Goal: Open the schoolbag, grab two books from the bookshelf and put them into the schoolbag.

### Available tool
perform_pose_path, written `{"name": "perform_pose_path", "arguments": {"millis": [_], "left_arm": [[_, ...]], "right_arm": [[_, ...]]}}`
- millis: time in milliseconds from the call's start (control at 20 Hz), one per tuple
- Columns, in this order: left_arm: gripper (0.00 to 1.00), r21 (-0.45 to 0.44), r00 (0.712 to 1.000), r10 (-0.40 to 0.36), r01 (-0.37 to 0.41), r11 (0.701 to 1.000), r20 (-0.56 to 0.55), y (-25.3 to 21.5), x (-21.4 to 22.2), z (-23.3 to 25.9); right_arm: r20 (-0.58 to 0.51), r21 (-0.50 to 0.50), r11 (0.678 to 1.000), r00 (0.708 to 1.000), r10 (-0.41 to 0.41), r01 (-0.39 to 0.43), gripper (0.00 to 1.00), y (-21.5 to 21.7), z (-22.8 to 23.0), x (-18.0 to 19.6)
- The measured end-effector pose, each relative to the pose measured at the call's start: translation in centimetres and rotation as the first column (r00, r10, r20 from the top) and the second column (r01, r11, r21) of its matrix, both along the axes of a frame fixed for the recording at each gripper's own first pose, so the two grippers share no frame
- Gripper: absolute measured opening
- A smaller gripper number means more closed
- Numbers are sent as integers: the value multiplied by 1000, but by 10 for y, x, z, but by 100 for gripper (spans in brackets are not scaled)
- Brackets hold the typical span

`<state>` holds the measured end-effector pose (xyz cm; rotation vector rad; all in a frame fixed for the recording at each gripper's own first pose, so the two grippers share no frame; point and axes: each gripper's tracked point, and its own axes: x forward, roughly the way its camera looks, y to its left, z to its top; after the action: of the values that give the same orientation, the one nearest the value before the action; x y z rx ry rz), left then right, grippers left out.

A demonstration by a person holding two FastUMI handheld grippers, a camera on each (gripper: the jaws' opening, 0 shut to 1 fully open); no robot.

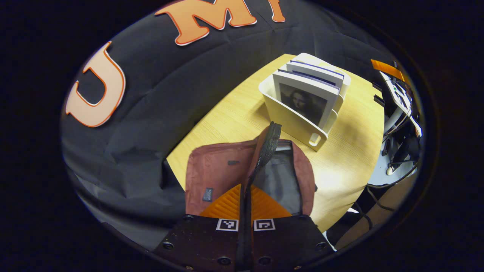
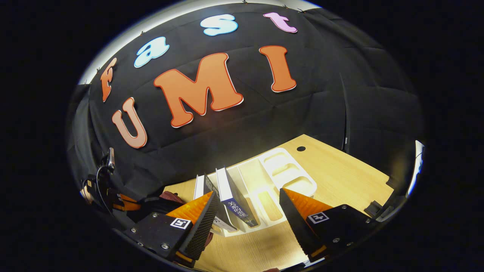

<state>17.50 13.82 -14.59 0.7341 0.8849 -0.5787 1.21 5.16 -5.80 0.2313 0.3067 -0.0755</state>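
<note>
A maroon schoolbag (image 1: 215, 177) lies on the wooden table (image 1: 351, 151) with its mouth open, showing grey lining (image 1: 278, 181). My left gripper (image 1: 245, 211) is shut on the bag's black zipper edge (image 1: 264, 151) and holds that flap up. Behind the bag stands a white bookshelf (image 1: 295, 124) with several upright books (image 1: 302, 100). In the right gripper view, my right gripper (image 2: 247, 211) is open wide just in front of the bookshelf (image 2: 287, 170). A book with a dark spine (image 2: 234, 200) leans between its fingers, untouched. A second book (image 2: 199, 187) stands to its left.
Cables and equipment (image 1: 401, 113) hang off the table's right side in the left gripper view. The bookshelf's right compartments (image 2: 280, 162) hold nothing. A small round hole (image 2: 301, 148) marks the tabletop behind the shelf. Black cloth walls close the back.
</note>
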Motion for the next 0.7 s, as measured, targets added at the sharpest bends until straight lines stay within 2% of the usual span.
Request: {"name": "perform_pose_path", "arguments": {"millis": [100,300,450,600,700], "left_arm": [[0,-13,1000,4,-4,1000,18,8,12,9],[0,-59,999,41,-39,998,24,14,18,11],[0,-80,999,47,-46,996,16,13,14,7],[1,-95,998,57,-55,994,13,11,13,4],[0,-114,999,48,-47,992,7,4,10,3]], "right_arm": [[-20,-18,1000,1000,24,-24,96,12,6,0],[-66,-57,989,989,130,-133,96,44,24,13],[-164,-109,960,957,239,-258,96,80,33,33],[-331,-112,910,878,346,-400,96,120,27,58],[-462,-82,886,806,371,-456,97,140,16,76]]}}
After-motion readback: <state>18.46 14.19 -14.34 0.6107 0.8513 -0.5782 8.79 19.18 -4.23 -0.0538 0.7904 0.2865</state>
